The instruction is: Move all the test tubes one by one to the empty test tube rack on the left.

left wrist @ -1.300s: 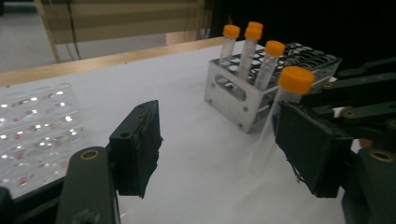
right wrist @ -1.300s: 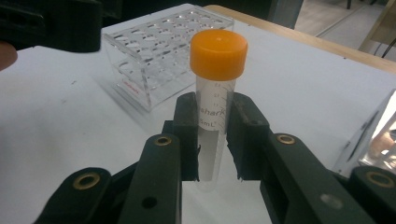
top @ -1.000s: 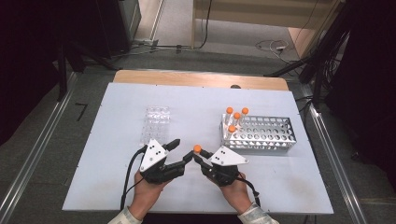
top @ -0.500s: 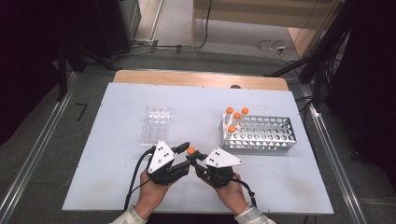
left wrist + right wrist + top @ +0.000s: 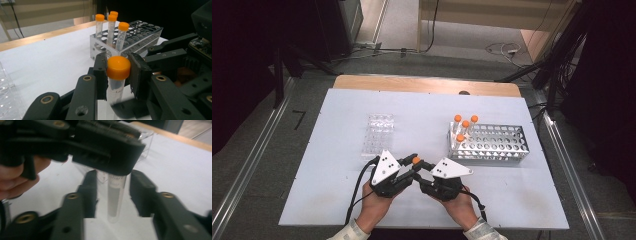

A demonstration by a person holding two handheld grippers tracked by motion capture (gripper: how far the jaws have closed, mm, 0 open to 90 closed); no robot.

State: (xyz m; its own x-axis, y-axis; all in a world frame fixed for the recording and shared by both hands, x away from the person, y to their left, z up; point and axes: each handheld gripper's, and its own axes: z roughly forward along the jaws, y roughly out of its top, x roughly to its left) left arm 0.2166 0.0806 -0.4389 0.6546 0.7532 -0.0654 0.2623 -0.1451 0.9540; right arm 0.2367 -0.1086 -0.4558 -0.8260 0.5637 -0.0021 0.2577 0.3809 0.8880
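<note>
I have the orange-capped tube (image 5: pixel 117 75) at lower centre of the high view, mid-handover. My left gripper (image 5: pixel 117 72) has just closed and is clenched on the cap; my right gripper (image 5: pixel 113 195) has just been opening, its jaws released either side of the tube body without touching it. My worry: the grip sits only on the cap, so the tube could swing or slip and drop onto the table (image 5: pixel 422 112) before reaching the metal rack (image 5: pixel 497 145) or the clear rack (image 5: pixel 379 132).
</note>
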